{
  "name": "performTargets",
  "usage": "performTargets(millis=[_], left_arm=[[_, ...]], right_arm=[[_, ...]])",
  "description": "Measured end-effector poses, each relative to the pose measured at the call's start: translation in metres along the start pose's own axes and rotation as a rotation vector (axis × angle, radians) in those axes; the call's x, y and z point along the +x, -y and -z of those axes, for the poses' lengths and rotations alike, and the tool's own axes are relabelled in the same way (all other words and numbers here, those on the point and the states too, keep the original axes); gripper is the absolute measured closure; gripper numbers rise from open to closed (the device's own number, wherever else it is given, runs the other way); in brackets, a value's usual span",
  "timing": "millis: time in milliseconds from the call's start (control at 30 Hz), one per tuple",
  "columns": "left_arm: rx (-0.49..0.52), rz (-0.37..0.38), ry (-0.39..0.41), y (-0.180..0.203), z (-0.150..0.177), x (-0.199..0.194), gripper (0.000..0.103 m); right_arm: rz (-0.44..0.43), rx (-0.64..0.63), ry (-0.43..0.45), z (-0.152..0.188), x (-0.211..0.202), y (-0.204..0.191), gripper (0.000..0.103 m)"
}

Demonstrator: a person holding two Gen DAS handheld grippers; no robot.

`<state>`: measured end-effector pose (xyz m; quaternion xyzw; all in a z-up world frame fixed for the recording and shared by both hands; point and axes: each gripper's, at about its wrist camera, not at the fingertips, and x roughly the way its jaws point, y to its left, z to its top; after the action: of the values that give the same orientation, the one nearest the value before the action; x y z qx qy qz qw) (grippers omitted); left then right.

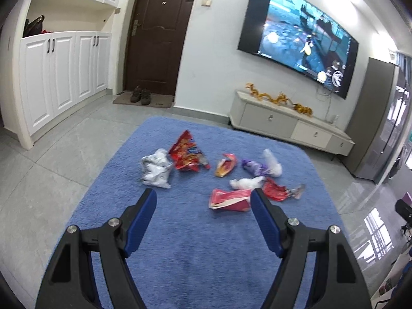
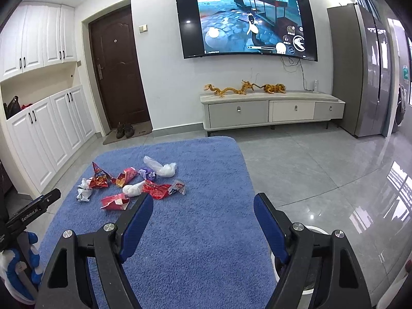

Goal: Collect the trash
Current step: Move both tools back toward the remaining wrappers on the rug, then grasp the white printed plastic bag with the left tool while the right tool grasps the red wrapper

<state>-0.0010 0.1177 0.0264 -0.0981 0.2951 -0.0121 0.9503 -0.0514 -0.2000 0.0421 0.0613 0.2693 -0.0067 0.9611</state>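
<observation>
Several pieces of trash lie on a blue rug (image 1: 185, 257). Among them are a crumpled white bag (image 1: 155, 168), a red snack bag (image 1: 188, 155), an orange wrapper (image 1: 226, 164), a purple wrapper (image 1: 253, 167), a white tissue (image 1: 246, 182) and a flat pink packet (image 1: 230, 200). My left gripper (image 1: 203, 198) hangs open just short of the pile, and its right finger overlaps the pink packet's edge in the picture. My right gripper (image 2: 204, 200) is open over bare rug (image 2: 200, 231), with the pile off to its left around the pink packet (image 2: 114, 202). Neither gripper holds anything.
A white round container (image 2: 316, 230) sits on the grey floor tiles under my right gripper's right finger. A gloved hand (image 2: 15, 265) holds the left tool at the left edge. A TV cabinet (image 2: 270, 110), a fridge (image 2: 360, 77), white cupboards (image 1: 64, 72) and a dark door (image 1: 157, 33) line the walls.
</observation>
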Motion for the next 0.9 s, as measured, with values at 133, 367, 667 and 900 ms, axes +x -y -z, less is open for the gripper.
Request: performTargets(millis=[133, 367, 667, 900], left_arm=[[-0.013, -0.038, -0.03, -0.016, 0.005, 0.012, 0.029], [-0.036, -0.091, 0.016, -0.042, -0.021, 0.013, 0.029], [-0.01, -0.175, 0.149, -0.07, -0.097, 0.002, 0.029], [0.009, -0.215, 0.131, -0.09, -0.117, 0.032, 0.029]], right_arm=[[-0.013, 0.007, -0.02, 0.002, 0.01, 0.005, 0.024], [-0.04, -0.007, -0.014, -0.016, 0.021, 0.006, 0.024], [-0.101, -0.046, 0.042, -0.063, 0.039, -0.006, 0.024], [-0.146, -0.043, -0.03, -0.062, 0.097, -0.016, 0.024]])
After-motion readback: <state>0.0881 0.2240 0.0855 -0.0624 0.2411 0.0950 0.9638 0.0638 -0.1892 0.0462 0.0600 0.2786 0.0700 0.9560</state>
